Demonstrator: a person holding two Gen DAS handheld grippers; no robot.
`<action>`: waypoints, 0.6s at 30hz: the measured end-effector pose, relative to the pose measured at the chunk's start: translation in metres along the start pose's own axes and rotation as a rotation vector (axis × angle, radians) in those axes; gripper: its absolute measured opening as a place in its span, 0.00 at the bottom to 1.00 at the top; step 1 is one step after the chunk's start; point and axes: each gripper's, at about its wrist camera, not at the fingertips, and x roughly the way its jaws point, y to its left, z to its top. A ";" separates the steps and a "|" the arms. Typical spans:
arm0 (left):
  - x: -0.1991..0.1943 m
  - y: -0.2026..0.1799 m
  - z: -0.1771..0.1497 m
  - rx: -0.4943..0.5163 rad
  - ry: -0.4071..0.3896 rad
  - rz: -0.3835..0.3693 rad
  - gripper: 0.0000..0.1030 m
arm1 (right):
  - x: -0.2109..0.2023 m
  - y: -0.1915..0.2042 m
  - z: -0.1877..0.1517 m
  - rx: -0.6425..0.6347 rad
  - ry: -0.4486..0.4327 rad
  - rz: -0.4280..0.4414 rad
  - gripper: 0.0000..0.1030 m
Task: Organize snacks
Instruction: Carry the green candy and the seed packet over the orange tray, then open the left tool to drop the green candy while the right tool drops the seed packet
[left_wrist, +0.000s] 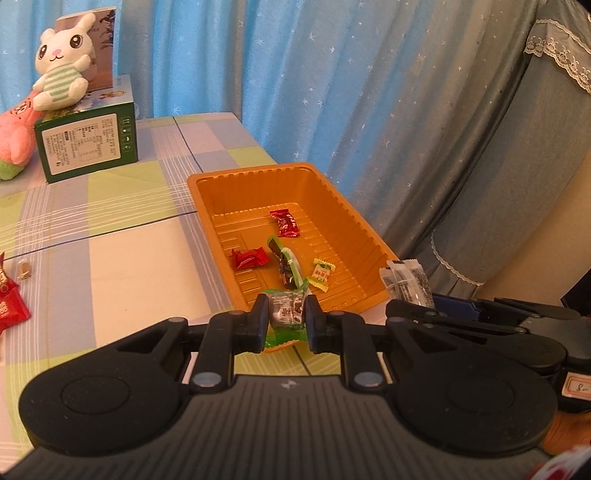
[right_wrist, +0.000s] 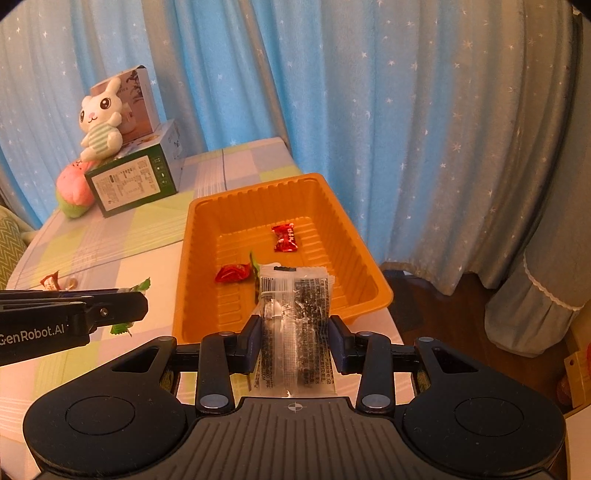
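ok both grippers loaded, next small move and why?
Probably ease the left gripper forward over the orange tray and open. It is shut on a green-wrapped candy just short of the near rim. The right gripper holds a clear packet and can follow.

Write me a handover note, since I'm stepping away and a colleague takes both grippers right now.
Left gripper: shut on a green-wrapped candy, just short of the orange tray's near rim.
Right gripper: shut on a clear snack packet, at the tray's near edge.
Done: five wrapped candies already in the tray, including two red candies.
Left: drop both held snacks in, then collect the loose red packets and small brown candy on the table.
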 end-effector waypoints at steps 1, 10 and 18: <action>0.003 0.000 0.001 0.000 0.002 0.000 0.18 | 0.003 -0.001 0.001 -0.003 0.002 -0.001 0.37; 0.028 0.001 0.011 -0.014 0.018 -0.013 0.18 | 0.026 -0.010 0.014 -0.028 0.011 -0.010 0.38; 0.050 0.005 0.019 -0.030 0.036 -0.028 0.18 | 0.044 -0.016 0.023 -0.027 0.018 -0.018 0.38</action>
